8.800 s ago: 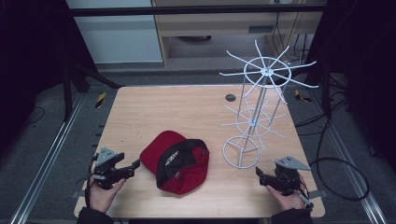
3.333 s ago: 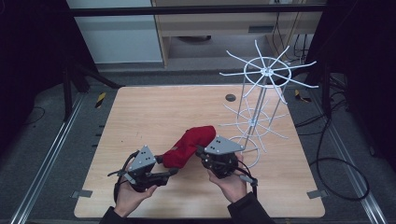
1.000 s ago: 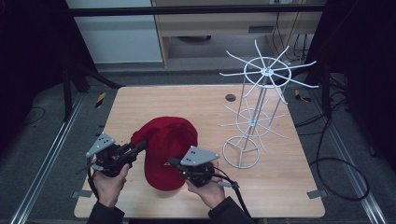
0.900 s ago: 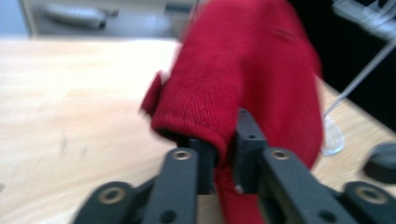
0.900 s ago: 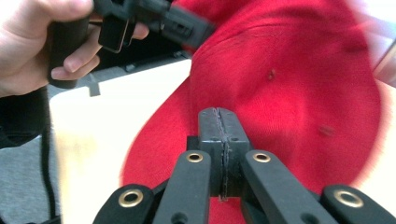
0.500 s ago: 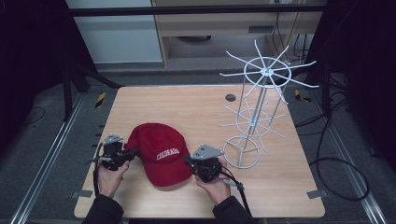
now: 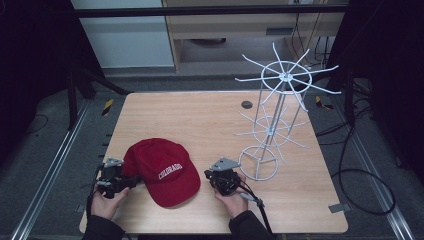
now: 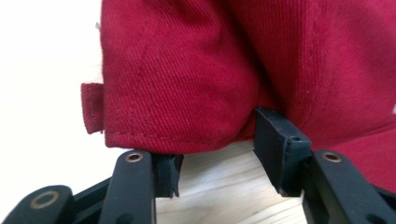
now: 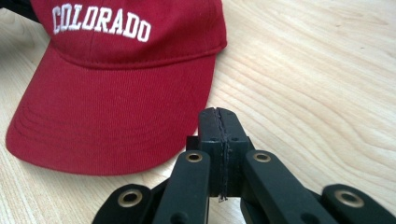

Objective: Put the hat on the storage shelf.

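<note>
One camera hangs high over the person's side and looks forward and down across the whole pale wooden table (image 7: 210, 120); the white wire spinner rack (image 7: 272, 125) stands toward two o'clock of the table's middle, the red cotton baseball cap (image 7: 162, 172) toward seven o'clock. A second camera rides the left gripper (image 8: 217, 158) and looks along its black jaws from very close, low at the cap's (image 8: 224, 70) rear hem. A third rides the right gripper (image 9: 218, 126), low over the tabletop (image 9: 317, 70), facing the cap's (image 9: 116, 84) brim and white lettering at eleven o'clock. All three share the cap and the wood around it.
</note>
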Demonstrator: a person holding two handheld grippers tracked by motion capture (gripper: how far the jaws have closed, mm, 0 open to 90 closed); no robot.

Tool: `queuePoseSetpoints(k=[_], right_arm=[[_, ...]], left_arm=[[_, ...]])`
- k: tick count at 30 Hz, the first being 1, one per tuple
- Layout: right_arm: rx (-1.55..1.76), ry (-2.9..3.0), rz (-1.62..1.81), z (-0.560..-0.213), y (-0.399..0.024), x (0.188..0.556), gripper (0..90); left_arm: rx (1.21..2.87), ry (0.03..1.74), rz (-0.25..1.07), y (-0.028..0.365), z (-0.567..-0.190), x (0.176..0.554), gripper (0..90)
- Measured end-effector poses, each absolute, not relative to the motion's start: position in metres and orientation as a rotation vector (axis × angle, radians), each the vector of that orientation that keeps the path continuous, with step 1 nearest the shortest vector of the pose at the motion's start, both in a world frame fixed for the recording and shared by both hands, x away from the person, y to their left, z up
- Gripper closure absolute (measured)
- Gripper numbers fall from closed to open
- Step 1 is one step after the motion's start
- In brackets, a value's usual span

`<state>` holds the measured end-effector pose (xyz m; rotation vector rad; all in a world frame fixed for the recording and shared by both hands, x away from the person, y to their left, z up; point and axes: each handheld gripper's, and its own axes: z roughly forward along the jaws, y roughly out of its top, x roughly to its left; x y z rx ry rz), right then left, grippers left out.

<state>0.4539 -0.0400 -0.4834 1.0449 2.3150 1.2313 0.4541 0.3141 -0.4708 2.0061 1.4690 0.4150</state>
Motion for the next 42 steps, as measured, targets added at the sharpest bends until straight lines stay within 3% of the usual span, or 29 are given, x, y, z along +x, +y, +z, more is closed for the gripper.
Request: queuePoseSetpoints(k=[5, 6, 11, 13, 16, 19, 20, 21, 22, 23, 24, 27, 33, 42], right_arm=[[1.029, 2.310, 1.253, -0.482, -0.040, 0.452, 88.8], [1.023, 2.307, 1.257, -0.481, -0.040, 0.452, 87.7], [1.007, 2.295, 1.284, -0.477, -0.043, 0.449, 86.6], [1.007, 2.301, 1.285, -0.477, -0.042, 0.449, 87.5], [0.998, 2.310, 1.278, -0.476, -0.040, 0.448, 90.0], [1.001, 2.314, 1.279, -0.476, -0.041, 0.448, 90.0], [1.003, 2.316, 1.279, -0.475, -0.042, 0.448, 90.0], [1.003, 2.316, 1.279, -0.475, -0.042, 0.448, 90.0], [1.007, 2.316, 1.276, -0.476, -0.041, 0.449, 90.0], [1.007, 2.316, 1.276, -0.476, -0.041, 0.449, 90.0], [1.010, 2.311, 1.280, -0.477, -0.039, 0.451, 90.0], [1.009, 2.309, 1.276, -0.479, -0.035, 0.453, 90.0], [1.010, 2.348, 1.202, -0.493, -0.016, 0.464, 90.0], [0.967, 2.443, 1.186, -0.501, -0.007, 0.463, 90.0]], left_arm=[[2.072, 1.467, 0.466, 0.310, -0.463, 0.449, 38.2], [2.106, 1.461, 0.426, 0.309, -0.462, 0.448, 31.2], [2.207, 1.450, 0.264, 0.312, -0.459, 0.438, 25.8], [2.228, 1.456, 0.230, 0.314, -0.459, 0.436, 37.9], [2.179, 1.468, 0.244, 0.321, -0.455, 0.433, 40.5], [2.099, 1.489, 0.345, 0.330, -0.446, 0.425, 44.1], [2.060, 1.482, 0.392, 0.334, -0.442, 0.421, 56.6], [2.036, 1.470, 0.427, 0.338, -0.439, 0.419, 56.6], [2.002, 1.468, 0.443, 0.339, -0.436, 0.416, 66.0], [1.979, 1.461, 0.450, 0.339, -0.435, 0.415, 66.0], [1.961, 1.458, 0.450, 0.337, -0.435, 0.415, 74.5], [1.952, 1.457, 0.467, 0.327, -0.441, 0.422, 80.9], [1.980, 1.505, 0.471, 0.314, -0.460, 0.451, 83.6], [1.902, 1.432, 0.425, 0.305, -0.467, 0.488, 86.8]])
